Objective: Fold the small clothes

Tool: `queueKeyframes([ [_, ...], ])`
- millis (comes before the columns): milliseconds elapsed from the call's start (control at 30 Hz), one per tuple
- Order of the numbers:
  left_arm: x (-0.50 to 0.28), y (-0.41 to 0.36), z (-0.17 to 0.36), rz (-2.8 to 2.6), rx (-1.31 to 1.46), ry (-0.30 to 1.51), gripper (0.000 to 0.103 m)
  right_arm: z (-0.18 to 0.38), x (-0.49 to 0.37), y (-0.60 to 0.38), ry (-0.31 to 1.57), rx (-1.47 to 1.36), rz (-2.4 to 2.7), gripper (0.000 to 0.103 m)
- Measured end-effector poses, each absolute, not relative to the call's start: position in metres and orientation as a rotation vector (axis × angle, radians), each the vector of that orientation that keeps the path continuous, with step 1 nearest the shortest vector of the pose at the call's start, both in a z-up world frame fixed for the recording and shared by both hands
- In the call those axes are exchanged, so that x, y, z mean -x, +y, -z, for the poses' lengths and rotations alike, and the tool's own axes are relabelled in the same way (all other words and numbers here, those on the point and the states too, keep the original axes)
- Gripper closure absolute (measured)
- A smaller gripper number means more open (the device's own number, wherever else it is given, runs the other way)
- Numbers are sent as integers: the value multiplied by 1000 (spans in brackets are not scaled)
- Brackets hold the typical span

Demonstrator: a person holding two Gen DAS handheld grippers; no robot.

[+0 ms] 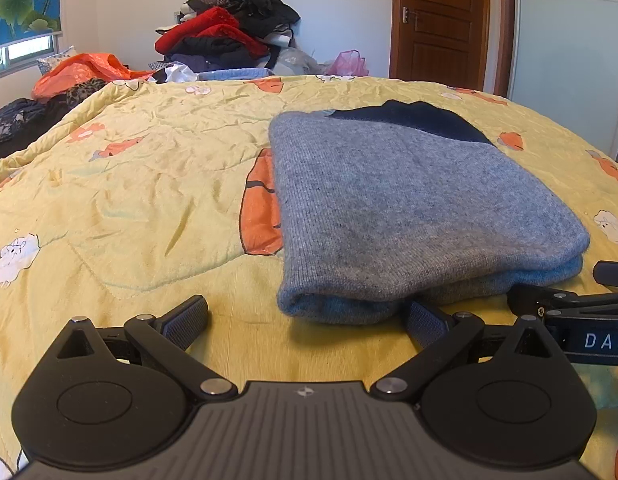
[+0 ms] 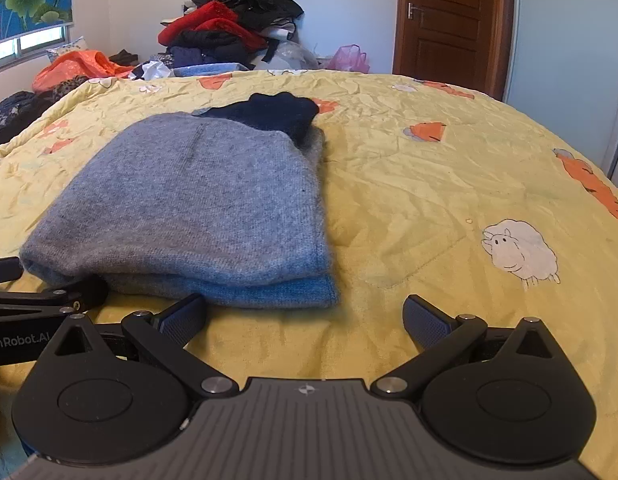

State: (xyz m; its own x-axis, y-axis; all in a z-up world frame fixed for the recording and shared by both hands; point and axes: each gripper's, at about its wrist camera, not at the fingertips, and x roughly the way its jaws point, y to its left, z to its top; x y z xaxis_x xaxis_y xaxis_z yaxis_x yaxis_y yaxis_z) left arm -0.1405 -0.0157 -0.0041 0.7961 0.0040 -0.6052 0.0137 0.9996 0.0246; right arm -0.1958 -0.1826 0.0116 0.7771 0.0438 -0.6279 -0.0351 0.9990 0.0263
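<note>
A grey knit sweater [image 1: 413, 208] lies folded into a thick rectangle on the yellow quilt [image 1: 129, 184], with a dark navy part at its far end. My left gripper [image 1: 307, 320] is open, just in front of the fold's near edge; its right fingertip touches that edge. In the right wrist view the same sweater [image 2: 197, 204] lies ahead to the left, blue layers showing at its near edge. My right gripper [image 2: 303, 318] is open and empty, its left finger by the sweater's near right corner. Each gripper shows at the other view's edge.
A tall pile of red, black and dark clothes [image 1: 229, 32] stands beyond the far side of the bed. Orange fabric [image 1: 85, 70] and dark clothes [image 1: 17, 120] lie at the far left. A brown door [image 1: 441, 20] is at the back right.
</note>
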Motion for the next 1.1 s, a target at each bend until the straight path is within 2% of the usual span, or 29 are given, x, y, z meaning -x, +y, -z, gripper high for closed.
queueKeyframes([
  [1100, 142, -16, 4, 5, -29, 648, 0, -10, 200, -182, 664, -10, -50, 0],
])
